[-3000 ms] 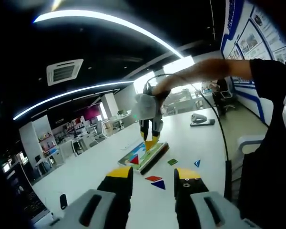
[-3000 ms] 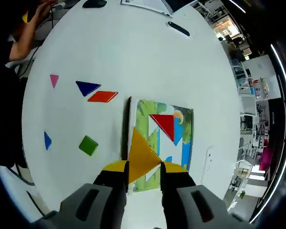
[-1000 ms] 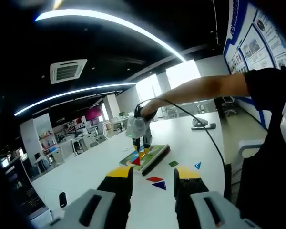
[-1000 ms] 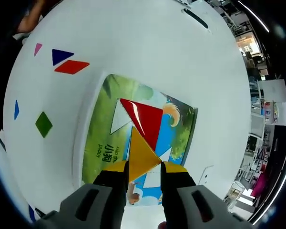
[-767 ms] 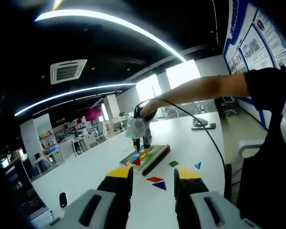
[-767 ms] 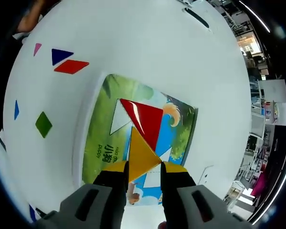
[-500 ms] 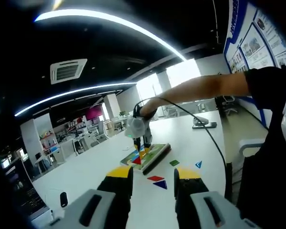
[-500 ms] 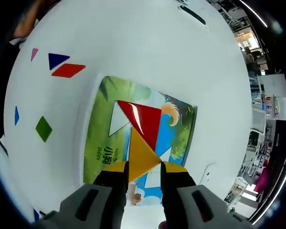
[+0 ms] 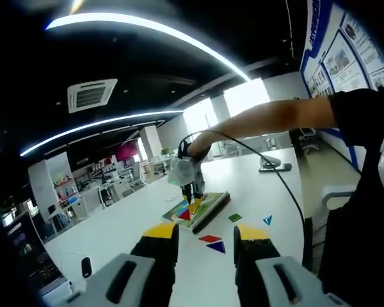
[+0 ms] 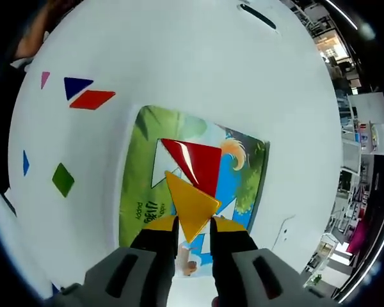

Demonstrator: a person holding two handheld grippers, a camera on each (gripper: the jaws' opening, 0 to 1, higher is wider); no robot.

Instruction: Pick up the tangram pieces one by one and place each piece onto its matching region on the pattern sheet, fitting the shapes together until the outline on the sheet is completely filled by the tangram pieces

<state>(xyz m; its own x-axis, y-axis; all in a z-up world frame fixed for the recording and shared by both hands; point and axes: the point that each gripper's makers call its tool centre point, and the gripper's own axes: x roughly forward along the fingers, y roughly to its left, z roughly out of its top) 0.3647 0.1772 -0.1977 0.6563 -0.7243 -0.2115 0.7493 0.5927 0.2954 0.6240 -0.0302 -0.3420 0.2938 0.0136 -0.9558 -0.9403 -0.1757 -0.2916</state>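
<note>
In the right gripper view my right gripper (image 10: 193, 226) is shut on a yellow triangle (image 10: 191, 203), held just over the pattern sheet (image 10: 141, 173). A red triangle (image 10: 195, 163) lies on the sheet, right beyond the yellow one. Loose on the white table sit a pink triangle (image 10: 45, 78), a dark blue triangle (image 10: 75, 85), a red parallelogram (image 10: 93, 98), a small blue triangle (image 10: 25, 163) and a green square (image 10: 63, 179). In the left gripper view my left gripper (image 9: 207, 233) hangs open with nothing in it, short of the sheet (image 9: 208, 206), over which the right gripper (image 9: 187, 178) stands.
The person's arm (image 9: 269, 115) reaches across to the sheet, trailing a black cable (image 9: 288, 192). A grey stapler-like object (image 9: 272, 164) sits far back on the table. A black flat item (image 10: 256, 17) lies beyond the sheet, and another (image 9: 85, 267) near the left table edge.
The yellow triangle has turned between the right jaws, one corner now pointing to the left. Over three seconds the right gripper came down close over the sheet. The left gripper has stayed put.
</note>
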